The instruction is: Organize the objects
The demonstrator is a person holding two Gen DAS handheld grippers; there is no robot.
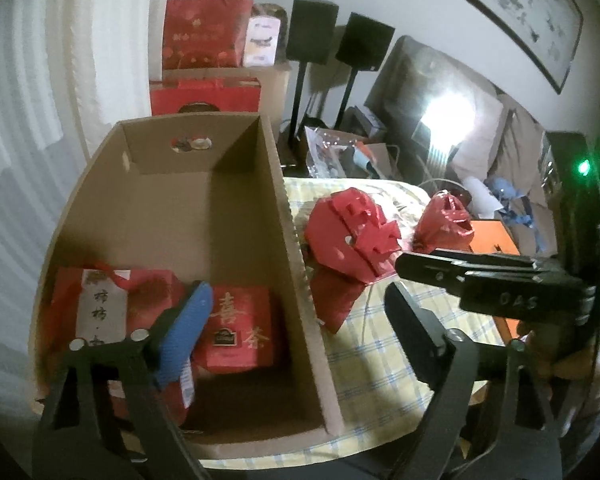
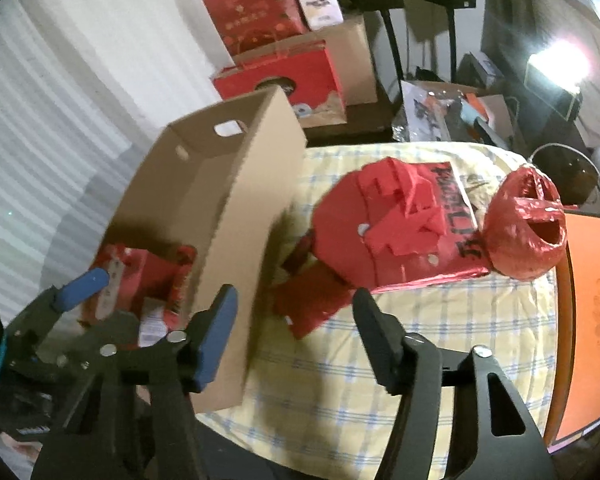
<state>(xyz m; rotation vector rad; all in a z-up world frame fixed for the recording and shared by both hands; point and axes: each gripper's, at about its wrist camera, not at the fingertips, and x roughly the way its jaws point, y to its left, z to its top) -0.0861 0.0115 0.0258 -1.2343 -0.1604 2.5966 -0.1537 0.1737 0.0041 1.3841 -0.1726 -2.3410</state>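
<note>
Looking down the left gripper (image 1: pixel 296 328), I see its jaws spread wide with nothing between them; the blue-padded finger hangs over the open cardboard box (image 1: pixel 292 216) and the black one over the checked cloth (image 1: pixel 380 344) outside it. Two red tea boxes already sit in the box's near end: one with a white label (image 1: pixel 112 300), one printed with gold characters (image 1: pixel 240 328), side by side and touching.

My right gripper (image 2: pixel 296 344) is parted too, gripping nothing (its blue pad is right against the box's outer wall, though I cannot tell whether it touches). Ahead of it on the cloth lies a flat red paper packet (image 2: pixel 392 232) with folded flaps, and just beside that, to its right, a round red foil bundle (image 2: pixel 528 232) with a gaping top. An orange fruit carton (image 2: pixel 584 320) lies at the cloth's right edge. Red gift boxes (image 2: pixel 276 12) are stacked beyond the table.
</note>
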